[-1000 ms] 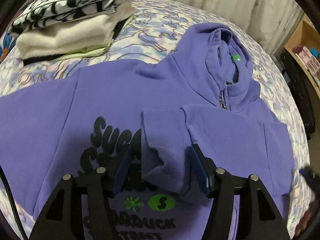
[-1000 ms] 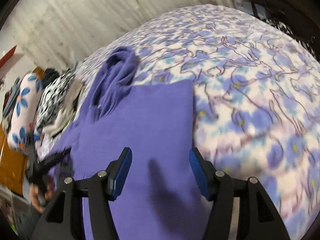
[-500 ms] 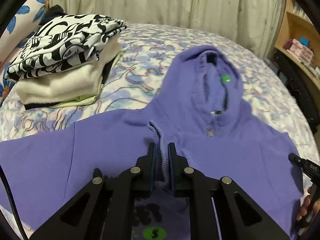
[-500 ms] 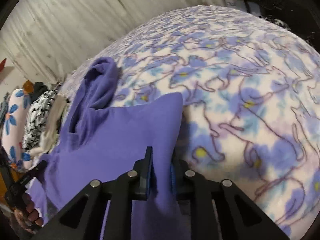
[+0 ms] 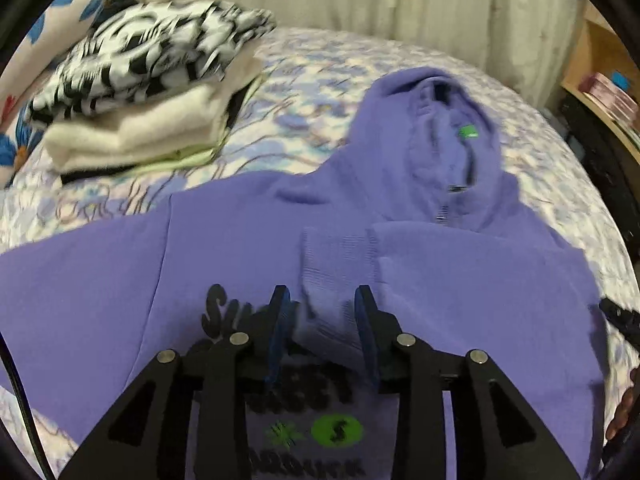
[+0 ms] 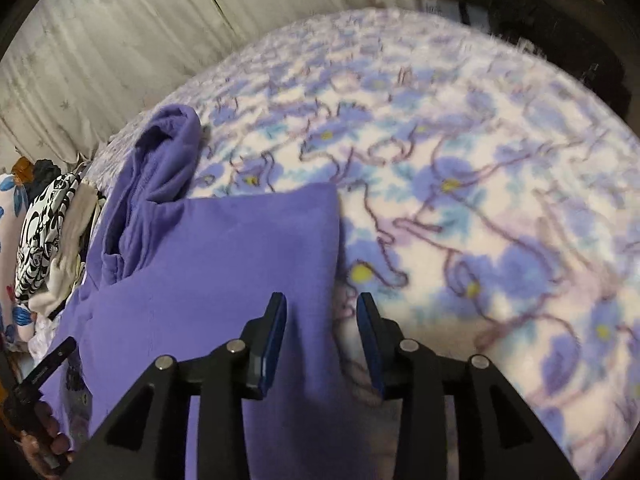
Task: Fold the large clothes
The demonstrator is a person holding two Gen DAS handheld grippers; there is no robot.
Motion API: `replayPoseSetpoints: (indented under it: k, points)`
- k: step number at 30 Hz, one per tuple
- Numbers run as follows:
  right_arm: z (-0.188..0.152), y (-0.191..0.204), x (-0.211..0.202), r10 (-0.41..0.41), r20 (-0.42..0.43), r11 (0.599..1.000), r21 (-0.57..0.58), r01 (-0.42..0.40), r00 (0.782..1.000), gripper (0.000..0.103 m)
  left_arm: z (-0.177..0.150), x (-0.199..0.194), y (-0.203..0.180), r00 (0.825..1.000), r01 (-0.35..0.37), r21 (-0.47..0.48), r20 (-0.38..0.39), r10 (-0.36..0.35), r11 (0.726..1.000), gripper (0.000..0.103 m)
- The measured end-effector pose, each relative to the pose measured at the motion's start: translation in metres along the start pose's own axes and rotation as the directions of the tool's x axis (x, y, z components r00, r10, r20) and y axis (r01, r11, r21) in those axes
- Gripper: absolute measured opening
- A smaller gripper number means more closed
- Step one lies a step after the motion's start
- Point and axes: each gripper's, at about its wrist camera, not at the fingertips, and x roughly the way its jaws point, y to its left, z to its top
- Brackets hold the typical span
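Purple hoodie (image 5: 460,280) lies face up on the bed (image 5: 320,80), printed chest toward the cameras, hood (image 5: 432,128) at the far end toward the curtain.

Progress, judged: one sleeve is already folded in, its cuff (image 5: 336,264) lying across the chest below the zip. The other sleeve (image 5: 60,280) is spread out flat, unfolded. Body not yet folded in half. Early in the fold.

Left gripper (image 5: 322,320): fingers opening, narrow gap, cuff between them, not pressed.

Right gripper (image 6: 322,320): fingers opening, narrow gap, straddling the hoodie's folded side edge (image 6: 332,260); no grip seen.

Long axis runs hem to hood, away from the left camera. Hem is out of view.

Folded clothes stack (image 5: 152,92) sits beside the hood, apart from it.
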Motion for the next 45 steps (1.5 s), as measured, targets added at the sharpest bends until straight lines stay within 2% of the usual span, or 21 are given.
replayPoseSetpoints:
  k: [3, 6, 8, 12, 14, 17, 19, 20, 21, 22, 23, 26, 34, 45]
  points:
    - [-0.008, 0.028, -0.016, 0.054, 0.011, 0.997, -0.058, -0.053, 0.998, 0.036, -0.003, -0.018, -0.02, 0.998, 0.057, 0.028, 0.0, -0.057, 0.998, 0.032]
    - [-0.022, 0.063, -0.018, 0.118, -0.039, 0.985, -0.121, -0.122, 0.992, 0.036, -0.004, -0.02, -0.045, 0.995, 0.088, 0.021, -0.047, -0.087, 0.996, 0.032]
    - [-0.033, 0.089, -0.015, 0.16, -0.073, 0.97, -0.174, -0.171, 0.984, 0.036, -0.007, -0.018, -0.06, 0.993, 0.107, 0.016, -0.044, -0.106, 0.994, 0.032]
    - [-0.055, 0.114, -0.004, 0.159, -0.123, 0.951, -0.248, -0.185, 0.98, 0.036, -0.02, 0.001, -0.079, 0.993, 0.088, 0.019, -0.081, -0.087, 0.996, 0.032]
    - [-0.061, 0.107, 0.006, 0.112, -0.147, 0.954, -0.259, -0.148, 0.983, 0.036, -0.029, 0.014, -0.082, 0.992, 0.054, 0.024, -0.114, -0.051, 0.998, 0.032]
    - [-0.059, 0.084, 0.005, 0.065, -0.132, 0.962, -0.257, -0.098, 0.989, 0.036, -0.036, 0.016, -0.082, 0.995, 0.048, 0.059, -0.094, -0.042, 0.997, 0.034]
    - [-0.057, 0.057, -0.002, -0.087, -0.066, 0.959, -0.275, 0.066, 0.994, 0.036, -0.036, 0.015, -0.08, 0.995, 0.043, 0.069, -0.097, -0.036, 0.997, 0.037]
    - [-0.057, 0.046, -0.006, -0.113, -0.046, 0.958, -0.269, 0.097, 0.992, 0.035, -0.035, 0.014, -0.078, 0.994, 0.048, 0.062, -0.1, -0.042, 0.997, 0.037]
    - [-0.056, 0.031, -0.009, -0.079, -0.06, 0.968, -0.241, 0.063, 0.995, 0.026, -0.035, 0.014, -0.075, 0.994, 0.053, 0.056, -0.101, -0.047, 0.997, 0.037]
    - [-0.056, 0.019, -0.011, -0.055, -0.08, 0.976, -0.214, 0.037, 0.995, 0.022, -0.034, 0.015, -0.071, 0.993, 0.058, 0.047, -0.104, -0.053, 0.997, 0.038]
    - [-0.056, 0.012, -0.013, -0.069, -0.081, 0.978, -0.204, 0.051, 0.994, 0.02, -0.034, 0.014, -0.069, 0.993, 0.064, 0.04, -0.107, -0.059, 0.997, 0.038]
    - [-0.056, 0.005, -0.018, -0.106, -0.063, 0.977, -0.191, 0.092, 0.992, 0.022, -0.034, 0.014, -0.067, 0.993, 0.059, 0.03, -0.108, -0.055, 0.998, 0.039]
    - [-0.064, 0.011, -0.032, -0.083, -0.049, 0.989, -0.123, 0.076, 0.995, 0.029, -0.045, -0.01, -0.087, 0.996, 0.003, 0.098, -0.089, 0.006, 0.995, 0.068]
    - [-0.095, 0.018, -0.062, 0.025, -0.108, 0.999, -0.038, -0.03, 0.994, 0.029, -0.073, -0.067, -0.085, 0.998, -0.007, 0.098, -0.065, 0.013, 0.995, 0.069]
